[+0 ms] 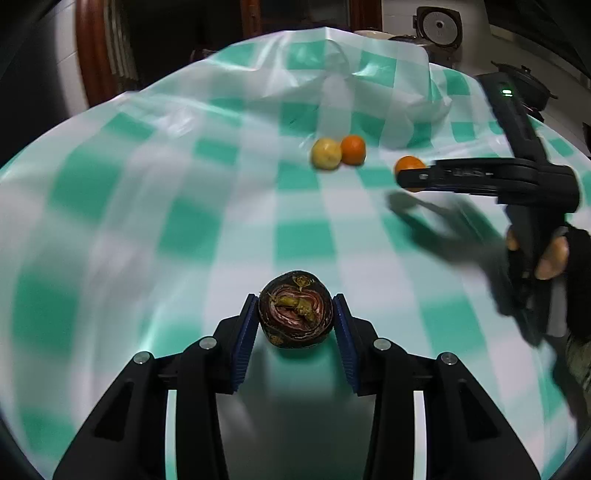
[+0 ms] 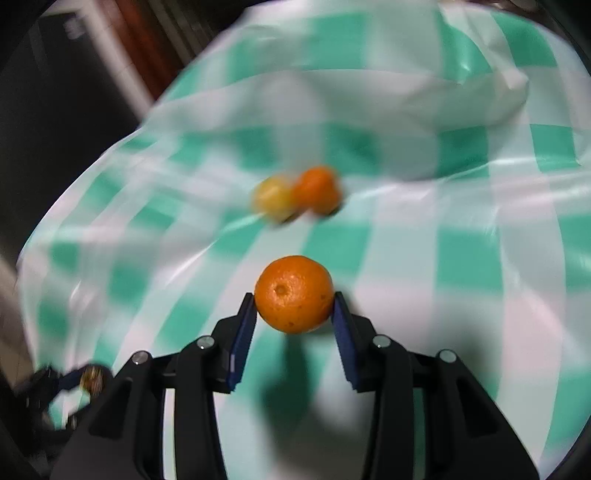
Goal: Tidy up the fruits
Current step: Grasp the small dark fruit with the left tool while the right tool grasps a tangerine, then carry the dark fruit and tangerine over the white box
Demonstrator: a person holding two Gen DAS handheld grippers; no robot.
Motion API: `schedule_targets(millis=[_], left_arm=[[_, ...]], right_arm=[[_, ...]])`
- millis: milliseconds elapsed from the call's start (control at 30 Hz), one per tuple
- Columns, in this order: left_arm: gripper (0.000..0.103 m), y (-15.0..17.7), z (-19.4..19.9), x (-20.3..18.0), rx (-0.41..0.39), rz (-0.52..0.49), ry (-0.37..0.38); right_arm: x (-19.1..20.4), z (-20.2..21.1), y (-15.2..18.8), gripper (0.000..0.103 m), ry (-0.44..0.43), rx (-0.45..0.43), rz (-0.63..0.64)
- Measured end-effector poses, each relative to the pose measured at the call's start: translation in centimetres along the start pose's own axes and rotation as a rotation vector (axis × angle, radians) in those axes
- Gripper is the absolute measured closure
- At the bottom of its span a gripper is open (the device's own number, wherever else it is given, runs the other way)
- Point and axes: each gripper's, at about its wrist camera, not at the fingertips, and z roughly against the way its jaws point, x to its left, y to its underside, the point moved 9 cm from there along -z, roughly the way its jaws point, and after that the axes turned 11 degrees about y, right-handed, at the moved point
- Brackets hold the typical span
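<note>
My left gripper (image 1: 295, 312) is shut on a dark purple mangosteen (image 1: 295, 299), held above the green-and-white checked tablecloth (image 1: 147, 221). In the right wrist view my right gripper (image 2: 294, 302) is shut on an orange (image 2: 294, 291), its blue pads pressing both sides. The left wrist view shows that right gripper (image 1: 410, 179) at the right with the same orange (image 1: 408, 164). A yellow fruit (image 1: 325, 154) and a second orange (image 1: 352, 149) lie side by side, touching, further back on the cloth; the right wrist view shows them blurred, yellow fruit (image 2: 271, 199) left of the orange (image 2: 317, 190).
A crumpled white plastic bag (image 1: 369, 99) lies behind the two loose fruits. Beyond the table's far edge stand a rice cooker (image 1: 439, 31), a dark pot (image 1: 524, 85) and a wooden chair back (image 1: 94, 55). A person's hand (image 1: 550, 258) holds the right gripper's handle.
</note>
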Motion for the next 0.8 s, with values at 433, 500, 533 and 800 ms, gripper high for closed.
schedule_targets(millis=[433, 500, 533, 800], left_arm=[[0.064, 21.4, 19.9, 8.4, -0.042, 0.204, -0.170], [0.064, 24.0, 21.6, 9.9, -0.041, 0.254, -0.194], [0.064, 25.8, 22.5, 10.8, -0.036, 0.289, -0.203], [0.064, 37.9, 22.7, 16.5, 0.139, 0.456, -0.290]], right_arm=[[23.7, 15.2, 19.8, 0.061, -0.343, 0.027, 0.465], [27.6, 16.1, 22.8, 0.061, -0.384, 0.040, 0.558], [29.3, 16.3, 24.3, 0.061, -0.406, 0.054, 0.602], [39.4, 13.4, 39.1, 0.061, -0.436, 0.238, 1.009]])
